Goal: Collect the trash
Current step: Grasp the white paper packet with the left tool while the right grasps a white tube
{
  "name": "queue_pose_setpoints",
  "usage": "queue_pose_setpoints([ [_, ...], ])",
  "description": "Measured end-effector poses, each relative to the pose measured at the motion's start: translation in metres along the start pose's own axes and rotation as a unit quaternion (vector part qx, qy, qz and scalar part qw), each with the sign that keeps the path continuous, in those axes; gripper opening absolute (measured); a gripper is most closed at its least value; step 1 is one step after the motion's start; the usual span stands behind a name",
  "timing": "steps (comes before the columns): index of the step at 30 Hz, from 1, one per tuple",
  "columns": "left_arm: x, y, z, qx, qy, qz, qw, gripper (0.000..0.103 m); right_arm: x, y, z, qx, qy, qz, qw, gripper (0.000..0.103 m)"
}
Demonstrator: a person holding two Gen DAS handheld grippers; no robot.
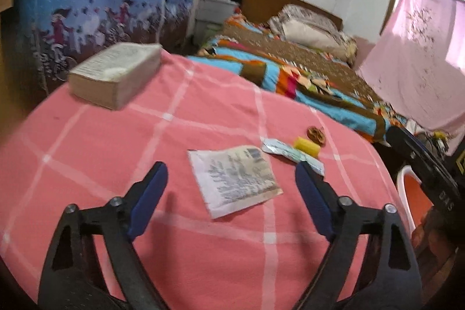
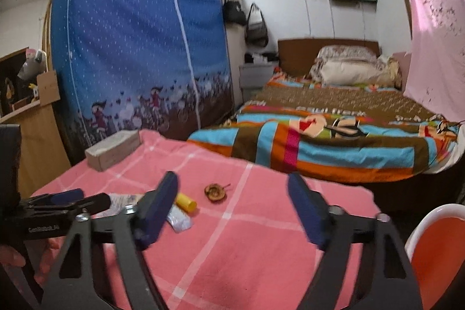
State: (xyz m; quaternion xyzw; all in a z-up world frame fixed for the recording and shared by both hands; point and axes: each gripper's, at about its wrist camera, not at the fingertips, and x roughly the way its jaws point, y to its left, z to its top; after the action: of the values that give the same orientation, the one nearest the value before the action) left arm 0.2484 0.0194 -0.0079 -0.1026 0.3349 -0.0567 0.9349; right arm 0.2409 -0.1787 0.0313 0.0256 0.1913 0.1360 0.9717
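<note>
Several pieces of trash lie on the pink checked tablecloth (image 1: 116,153). A flat printed paper packet (image 1: 232,179) lies between the fingers of my open left gripper (image 1: 232,179), just above it. Beyond it lie a crumpled silver wrapper (image 1: 287,153), a small yellow cylinder (image 1: 306,146) and a brown dried fruit core (image 1: 316,133). In the right wrist view my open, empty right gripper (image 2: 232,188) hovers over the cloth, with the core (image 2: 215,193), yellow cylinder (image 2: 186,202) and wrapper (image 2: 178,218) ahead to its left. The left gripper (image 2: 72,198) shows at the left there.
A beige tissue box (image 1: 116,74) stands at the table's far left corner. An orange and white plastic bin (image 2: 436,246) stands off the table's right edge. A bed with a colourful cover (image 2: 334,135) and a blue fabric wardrobe (image 2: 139,42) lie beyond the table.
</note>
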Motion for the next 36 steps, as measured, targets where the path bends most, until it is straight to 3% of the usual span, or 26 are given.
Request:
queue_pose_setpoints([
  [2,0.011,-0.008,0.0,0.012,0.028,0.0,0.9995,0.082,0.004,-0.002,-0.001,0.004,0.013,0.005,1.0,0.059],
  [6,0.019,-0.017,0.0,0.027,0.046,0.015,0.9985,0.078,0.014,-0.002,-0.002,0.004,0.04,0.014,0.999,0.055],
  [18,0.024,-0.015,-0.002,0.036,0.055,0.023,0.9976,0.068,0.047,0.013,-0.008,-0.021,0.13,0.051,0.99,0.054],
  [29,0.02,-0.015,-0.004,0.044,0.056,0.004,0.9975,0.058,0.057,0.006,-0.011,0.005,0.163,0.081,0.983,0.054],
  [36,0.013,-0.005,-0.005,0.033,0.057,0.0,0.9978,0.052,0.064,0.023,-0.014,-0.035,0.186,0.102,0.977,0.054],
])
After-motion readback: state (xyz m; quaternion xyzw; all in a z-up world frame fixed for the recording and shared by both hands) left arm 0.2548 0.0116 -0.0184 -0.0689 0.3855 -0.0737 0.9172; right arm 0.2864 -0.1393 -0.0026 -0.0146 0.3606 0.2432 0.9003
